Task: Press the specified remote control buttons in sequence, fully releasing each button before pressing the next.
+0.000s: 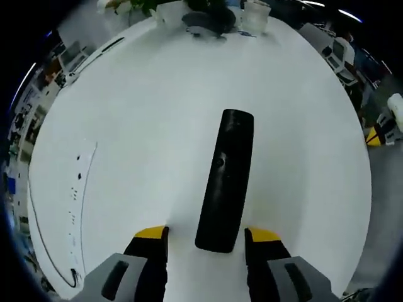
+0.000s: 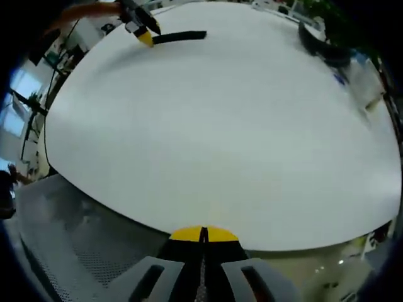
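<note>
Spreading across both views is a large round white table [image 1: 157,126], its surface taking up most of what the left gripper view and the right gripper view are showing. Along its far edge in the left gripper view, a dark rounded object [image 1: 208,20] is sitting beside some green leaves [image 1: 135,5] and a pale container [image 1: 257,14], too blurred to name more exactly. Lying flat on the table nearer the camera is the black remote control [image 1: 225,181], long and slim, its near end resting between the yellow-tipped jaws of the left gripper [image 1: 206,238]. Those jaws are standing spread apart, one on each side of the remote's end, with white table showing in the gaps, so they are gripping nothing. In the right gripper view the remote [image 2: 179,37] is appearing far off near the top of the table, with the left gripper's yellow tip [image 2: 145,36] just at its end. The right gripper [image 2: 203,234] is hanging off the table's near edge, over a grey perforated floor [image 2: 75,239], well apart from the remote; its yellow-tipped jaws are pressing together with only a thin seam between them and nothing caught there.
</note>
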{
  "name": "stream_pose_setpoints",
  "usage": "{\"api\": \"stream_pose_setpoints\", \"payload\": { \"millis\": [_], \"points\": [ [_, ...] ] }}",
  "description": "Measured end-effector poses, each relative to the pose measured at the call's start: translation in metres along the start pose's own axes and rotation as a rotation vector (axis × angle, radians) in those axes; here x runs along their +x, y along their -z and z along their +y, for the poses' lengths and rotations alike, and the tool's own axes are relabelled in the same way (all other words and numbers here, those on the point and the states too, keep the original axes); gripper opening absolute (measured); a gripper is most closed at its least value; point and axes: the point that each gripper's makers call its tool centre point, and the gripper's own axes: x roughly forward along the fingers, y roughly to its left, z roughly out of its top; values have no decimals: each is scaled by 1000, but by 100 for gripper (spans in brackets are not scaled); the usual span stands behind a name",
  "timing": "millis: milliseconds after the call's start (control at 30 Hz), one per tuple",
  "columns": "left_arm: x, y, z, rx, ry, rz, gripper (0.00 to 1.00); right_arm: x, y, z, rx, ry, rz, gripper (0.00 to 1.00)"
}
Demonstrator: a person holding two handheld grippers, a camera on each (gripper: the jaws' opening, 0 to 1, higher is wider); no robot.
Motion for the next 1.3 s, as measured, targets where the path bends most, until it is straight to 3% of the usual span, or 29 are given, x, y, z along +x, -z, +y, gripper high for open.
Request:
{"api": "stream_pose_setpoints", "payload": {
  "millis": [133,400,633,767,967,1300],
  "points": [
    [0,1,4,-1,-4,9,37,0,0,0,-8,2,-1,0],
    [0,0,-7,-11,-26,52,25,1,0,2,-20,2,2,0],
    [-2,1,-9,-9,-34,55,23,-1,-1,3,-10,-4,-5,0],
    [-4,4,-11,-100,-64,18,22,-2,-2,3,-7,-7,-13,0],
    [-5,7,-19,-122,-66,-4,22,-2,-3,4,-14,-6,-20,0],
    [-5,11,-42,-78,-50,55,22,-4,-3,5,-16,-10,-30,0]
  ]
}}
